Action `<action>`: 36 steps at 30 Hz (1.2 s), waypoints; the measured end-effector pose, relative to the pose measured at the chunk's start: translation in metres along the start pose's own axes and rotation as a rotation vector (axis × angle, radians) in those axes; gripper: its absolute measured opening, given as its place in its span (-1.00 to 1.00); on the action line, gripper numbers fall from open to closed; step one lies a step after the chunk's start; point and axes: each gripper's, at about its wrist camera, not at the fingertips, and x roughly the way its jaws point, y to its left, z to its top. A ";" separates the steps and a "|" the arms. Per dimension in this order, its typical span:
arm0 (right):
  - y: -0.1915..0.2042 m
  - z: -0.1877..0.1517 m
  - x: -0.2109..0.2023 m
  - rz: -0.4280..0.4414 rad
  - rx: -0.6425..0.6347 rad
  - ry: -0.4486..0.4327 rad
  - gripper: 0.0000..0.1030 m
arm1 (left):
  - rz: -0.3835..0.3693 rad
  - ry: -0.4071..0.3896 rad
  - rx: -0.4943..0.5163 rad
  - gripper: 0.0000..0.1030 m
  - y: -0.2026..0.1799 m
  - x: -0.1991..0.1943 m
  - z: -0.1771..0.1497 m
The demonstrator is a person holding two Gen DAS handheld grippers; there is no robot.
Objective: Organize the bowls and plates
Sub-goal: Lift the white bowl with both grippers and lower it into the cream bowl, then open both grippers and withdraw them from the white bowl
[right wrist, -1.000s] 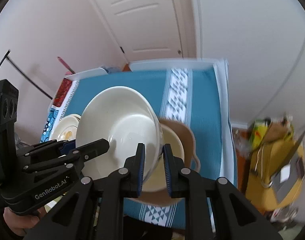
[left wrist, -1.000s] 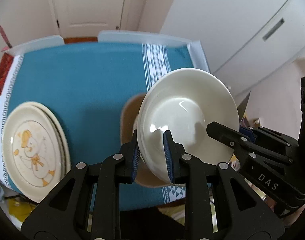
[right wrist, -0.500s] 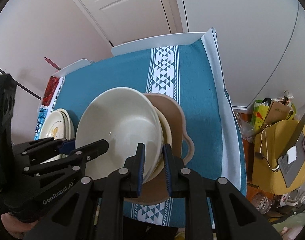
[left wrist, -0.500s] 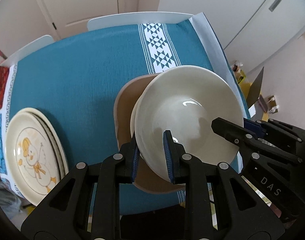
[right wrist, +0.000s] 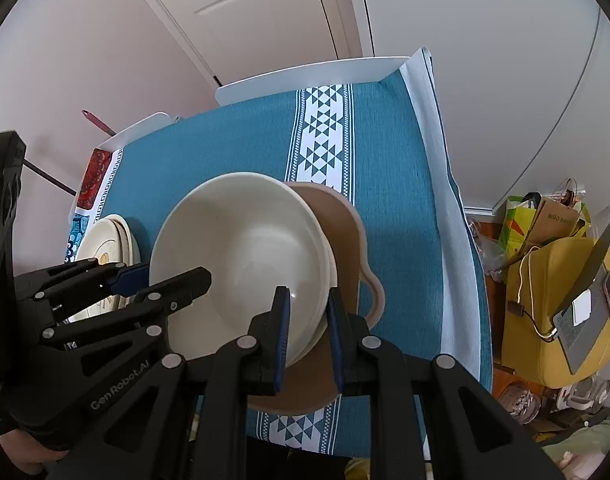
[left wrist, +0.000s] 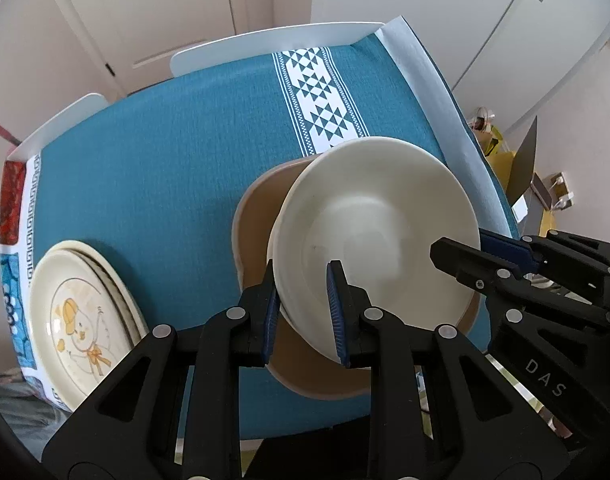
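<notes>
Two black two-finger grippers clamp the same cream glazed ceramic bowl [left wrist: 379, 240] from opposite sides above a table spread with a teal woven tablecloth [left wrist: 153, 184]. The left gripper [left wrist: 303, 304] has its blue pads closed on the rim nearest its camera, one finger inside the bowl and one outside. The right gripper [right wrist: 307, 320] grips the opposite rim the same way, and in the left wrist view it reaches in from the right. The bowl sits tilted, directly over a second cream bowl [right wrist: 325, 280] of like shape, whose rim shows just beneath it. That lower bowl rests in a tan matte serving dish with a small loop handle [right wrist: 371, 292]. Whether the upper bowl touches the lower one cannot be told. A white band of teal triangles [left wrist: 321, 108] runs across the cloth behind the dish, and the dish covers part of it.

To the left, well apart from the bowls, lies a stack of cream round plates, the top one printed with a yellow cartoon duck [left wrist: 81, 332]. It sits at the table's left edge beside a strip of red and blue patterned cloth [left wrist: 13, 208]. White chair backs [left wrist: 273, 46] stand at the far edge, before a white panelled door [right wrist: 257, 4]. Right of the table, a yellow chair [right wrist: 553, 320] holds an open laptop [right wrist: 589, 300].
</notes>
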 end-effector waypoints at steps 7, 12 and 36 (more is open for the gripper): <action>-0.002 0.000 -0.001 0.002 0.011 0.006 -0.67 | 0.008 -0.004 0.008 -0.61 0.000 -0.001 0.001; -0.002 -0.001 -0.001 0.001 0.017 0.005 -0.67 | 0.031 -0.008 0.016 -0.61 -0.002 -0.002 0.001; 0.000 0.009 -0.106 0.034 -0.068 -0.221 -0.46 | 0.076 -0.382 -0.028 1.00 0.037 -0.139 -0.001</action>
